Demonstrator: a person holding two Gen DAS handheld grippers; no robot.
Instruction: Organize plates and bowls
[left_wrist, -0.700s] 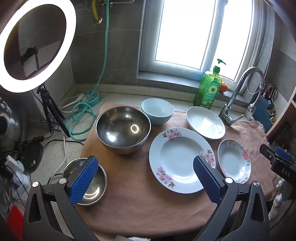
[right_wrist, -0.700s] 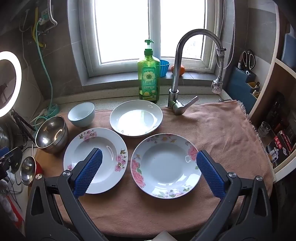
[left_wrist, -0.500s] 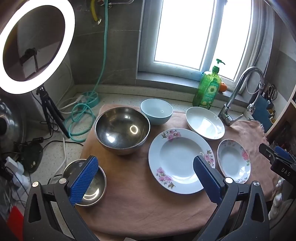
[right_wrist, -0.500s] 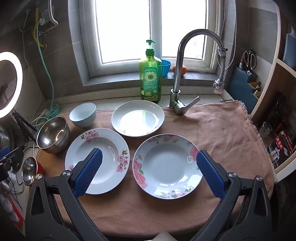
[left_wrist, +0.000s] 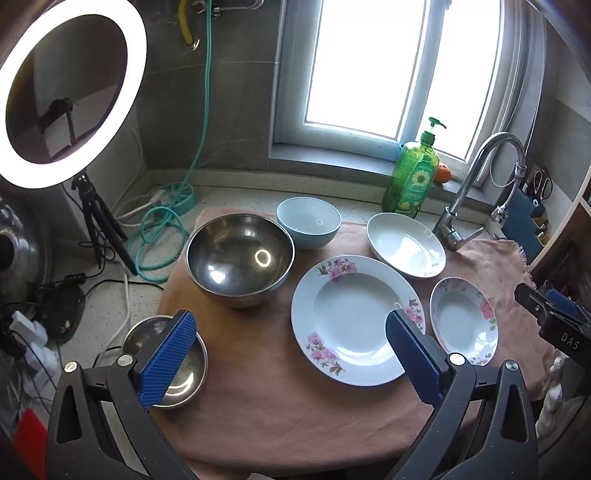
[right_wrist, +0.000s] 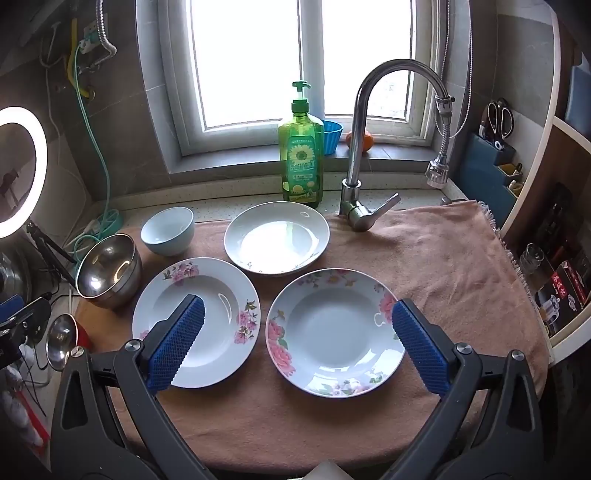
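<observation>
Both grippers are hovering above the desk (right_wrist: 236, 206), angled downward, with nothing in hand. The left gripper (left_wrist: 291, 354) is holding its blue fingers (left_wrist: 168, 358) spread to their widest, empty. The right gripper (right_wrist: 295, 343) is likewise standing fully open and empty, its fingers (right_wrist: 175, 343) clear of the dishes below.

The dishes are all lying separately on a pink towel (right_wrist: 443, 266) covering the desk. A large steel bowl (left_wrist: 240, 258) is sitting at the left, with a light blue bowl (left_wrist: 308, 221) just behind it, very close. A small steel bowl (left_wrist: 184, 369) is resting at the towel's near left edge, partly hidden behind the left finger. The large floral plate (left_wrist: 351, 321) is lying at centre, the smaller floral plate (right_wrist: 334, 332) just beside it to the right, and a plain white plate (right_wrist: 277, 236) behind both.

Surroundings: a faucet (right_wrist: 369, 129) is rising from the towel's back edge just beside the white plate, its spout arching over the towel's right half. A green soap bottle (right_wrist: 301, 147) is standing directly behind the white plate. A ring light (left_wrist: 70, 92) on a tripod and a coiled green hose (left_wrist: 162, 229) are occupying the left side, near the steel bowls. A knife and scissor holder (right_wrist: 491, 162) is hanging on the right wall.
</observation>
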